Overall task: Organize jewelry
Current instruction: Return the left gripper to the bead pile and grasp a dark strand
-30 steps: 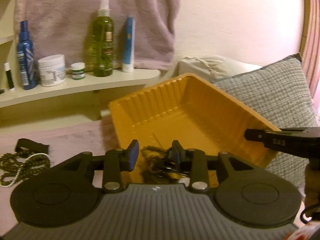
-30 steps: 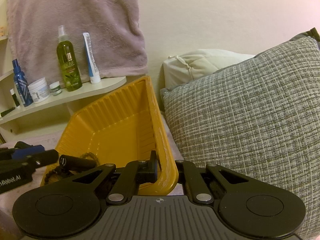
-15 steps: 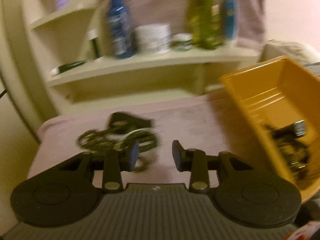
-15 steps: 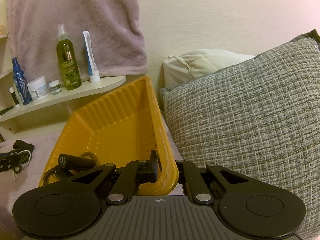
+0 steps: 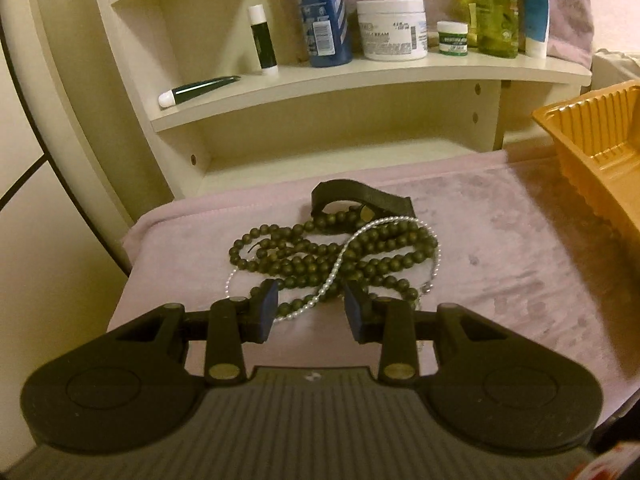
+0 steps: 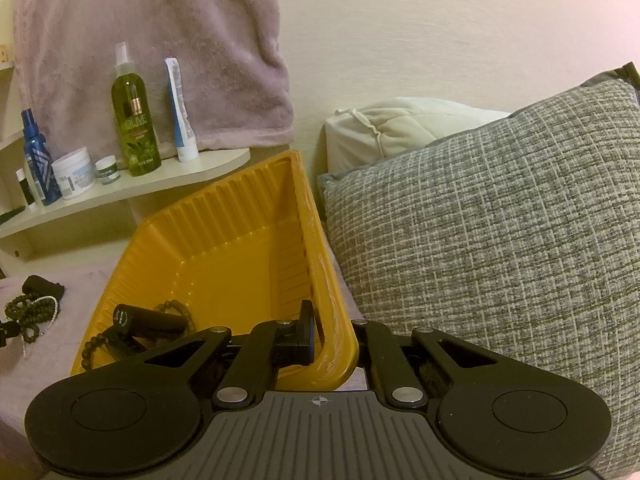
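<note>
Left wrist view
Left gripper [image 5: 310, 304]: fingers released, nothing between them, just above the jewelry.
Jewelry: one long dark bead necklace [image 5: 320, 256] coiled in loops, one thin pearl strand [image 5: 352, 248] crossing it, one black strap [image 5: 360, 198] at 12 o'clock of the pile, all on the pink blanket [image 5: 500, 260].
Tray [image 5: 592, 148]: at 2 o'clock.

Right wrist view
Right gripper [image 6: 334, 340]: fingers clenched on the tray's near wall.
Tray contents: one black tube [image 6: 150, 320], one dark bead bracelet [image 6: 90, 350].
Pillows: two, at 3 o'clock.
</note>
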{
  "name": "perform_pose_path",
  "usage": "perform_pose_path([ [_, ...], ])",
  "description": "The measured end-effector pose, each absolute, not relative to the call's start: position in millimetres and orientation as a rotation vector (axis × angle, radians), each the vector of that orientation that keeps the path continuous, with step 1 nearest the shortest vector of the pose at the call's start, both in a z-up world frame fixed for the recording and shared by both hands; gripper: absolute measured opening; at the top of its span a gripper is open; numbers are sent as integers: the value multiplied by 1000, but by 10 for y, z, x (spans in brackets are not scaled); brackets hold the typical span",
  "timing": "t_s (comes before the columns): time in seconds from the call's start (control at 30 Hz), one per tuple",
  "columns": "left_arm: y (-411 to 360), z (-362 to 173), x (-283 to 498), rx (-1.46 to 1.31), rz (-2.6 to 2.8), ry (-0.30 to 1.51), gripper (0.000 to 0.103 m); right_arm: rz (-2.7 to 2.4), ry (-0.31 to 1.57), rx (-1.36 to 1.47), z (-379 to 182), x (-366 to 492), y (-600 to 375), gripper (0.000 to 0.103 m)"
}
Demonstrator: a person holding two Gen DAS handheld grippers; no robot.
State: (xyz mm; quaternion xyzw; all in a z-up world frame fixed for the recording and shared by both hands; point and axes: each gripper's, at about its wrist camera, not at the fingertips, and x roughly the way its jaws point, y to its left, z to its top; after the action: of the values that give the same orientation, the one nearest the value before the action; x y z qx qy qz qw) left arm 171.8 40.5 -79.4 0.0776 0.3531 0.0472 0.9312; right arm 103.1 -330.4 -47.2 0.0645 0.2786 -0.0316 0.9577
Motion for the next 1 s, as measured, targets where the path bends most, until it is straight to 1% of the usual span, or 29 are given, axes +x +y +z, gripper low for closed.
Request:
perform_pose_path([
  [0.2, 494, -846, 1729, 124, 64, 715, 32, -64, 570, 129, -488, 1054, -3325, 6],
  [0.23, 504, -848, 1733, 124, 60, 710, 32, -65, 571, 129, -491, 1054, -3329, 6],
  [0.27, 512, -851, 1733, 123, 53, 707, 28, -65, 571, 128, -493, 1057, -3332, 6],
  [0.37, 518, -859, 1731, 131, 34, 695, 24, -64, 571, 128, -492, 1057, -3332, 6],
  [0.57, 464, -830, 1667, 200, 12, 657, 21, -64, 573, 128, -499, 1067, -3348, 6],
  [0.77, 419, -754, 1580, 118, -33, 645, 21, -64, 573, 128, -498, 1068, -3346, 6],
  [1.0, 343, -884, 1715, 65, -31, 693, 21, -61, 571, 124, -499, 1068, -3358, 6],
])
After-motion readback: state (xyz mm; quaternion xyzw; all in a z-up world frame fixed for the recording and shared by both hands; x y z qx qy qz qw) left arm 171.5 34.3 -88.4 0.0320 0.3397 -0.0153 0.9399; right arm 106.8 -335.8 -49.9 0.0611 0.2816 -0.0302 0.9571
